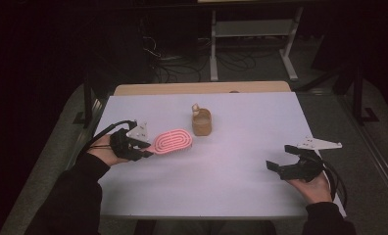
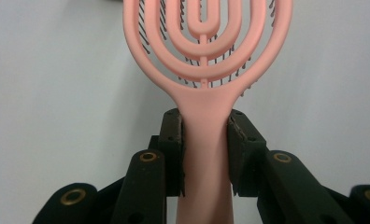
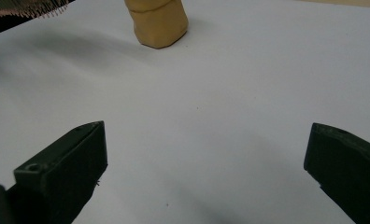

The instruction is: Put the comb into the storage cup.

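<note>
You have no lettering to read anywhere here: no label, brand, number or sign shows on anything in your three views.
</note>
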A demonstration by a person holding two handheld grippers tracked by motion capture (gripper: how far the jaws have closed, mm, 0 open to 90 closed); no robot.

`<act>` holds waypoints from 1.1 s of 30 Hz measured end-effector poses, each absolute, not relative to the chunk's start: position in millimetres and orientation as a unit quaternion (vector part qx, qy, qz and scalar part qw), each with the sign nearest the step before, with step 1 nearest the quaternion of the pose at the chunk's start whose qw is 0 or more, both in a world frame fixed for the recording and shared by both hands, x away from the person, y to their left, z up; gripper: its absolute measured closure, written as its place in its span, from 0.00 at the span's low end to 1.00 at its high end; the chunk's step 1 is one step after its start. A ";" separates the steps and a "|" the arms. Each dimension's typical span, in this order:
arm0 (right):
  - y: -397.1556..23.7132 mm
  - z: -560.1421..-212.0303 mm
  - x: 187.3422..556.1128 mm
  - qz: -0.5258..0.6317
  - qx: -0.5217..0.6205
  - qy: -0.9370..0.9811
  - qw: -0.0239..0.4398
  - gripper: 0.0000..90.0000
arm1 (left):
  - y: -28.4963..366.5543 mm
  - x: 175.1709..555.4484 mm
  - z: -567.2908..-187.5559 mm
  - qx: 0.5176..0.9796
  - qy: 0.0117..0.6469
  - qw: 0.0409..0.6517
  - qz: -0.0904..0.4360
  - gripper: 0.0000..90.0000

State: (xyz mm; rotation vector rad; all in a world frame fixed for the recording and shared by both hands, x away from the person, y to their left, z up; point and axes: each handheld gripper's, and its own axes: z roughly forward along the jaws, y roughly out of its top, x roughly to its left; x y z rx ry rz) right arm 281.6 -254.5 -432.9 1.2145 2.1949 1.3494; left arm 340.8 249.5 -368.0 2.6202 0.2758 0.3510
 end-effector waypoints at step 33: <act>-240.6 -388.1 289.8 0.489 0.394 0.766 0.137 0.00 | 215.2 345.5 -330.1 0.953 0.066 0.244 0.169 0.78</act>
